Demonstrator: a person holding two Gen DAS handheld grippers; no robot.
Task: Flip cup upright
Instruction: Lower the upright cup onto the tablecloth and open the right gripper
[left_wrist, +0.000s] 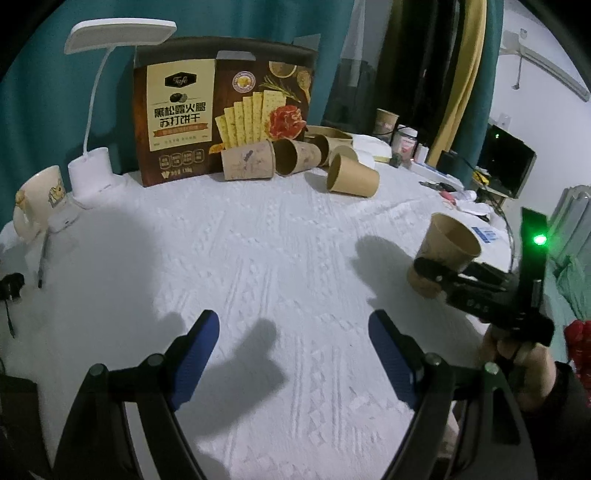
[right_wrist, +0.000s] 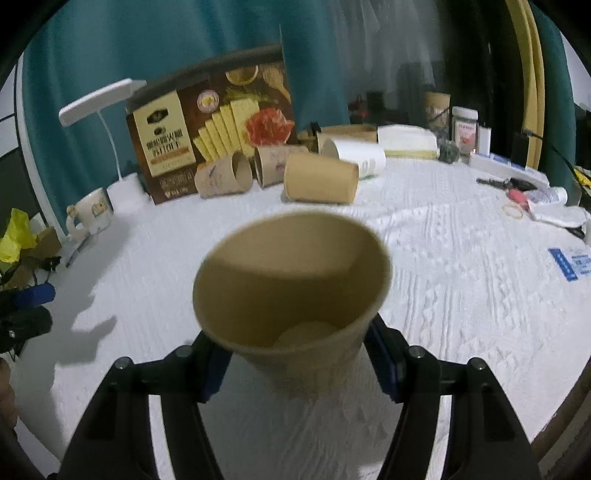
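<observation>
Here the right claw (right_wrist: 295, 363) clamps a tilted cup (right_wrist: 291, 280); left claw (left_wrist: 291, 354) gapes.

Several cups (left_wrist: 352, 179) lie on the table (left_wrist: 258, 258) before the cracker box (left_wrist: 221, 110), lamp (left_wrist: 92, 162) to its left.

Held cup (right_wrist: 291, 295) blurred, base behind rim.

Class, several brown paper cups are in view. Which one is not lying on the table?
The paper cup clamped in the right gripper, mouth up; the other cups lie on their sides by the cracker box.
</observation>
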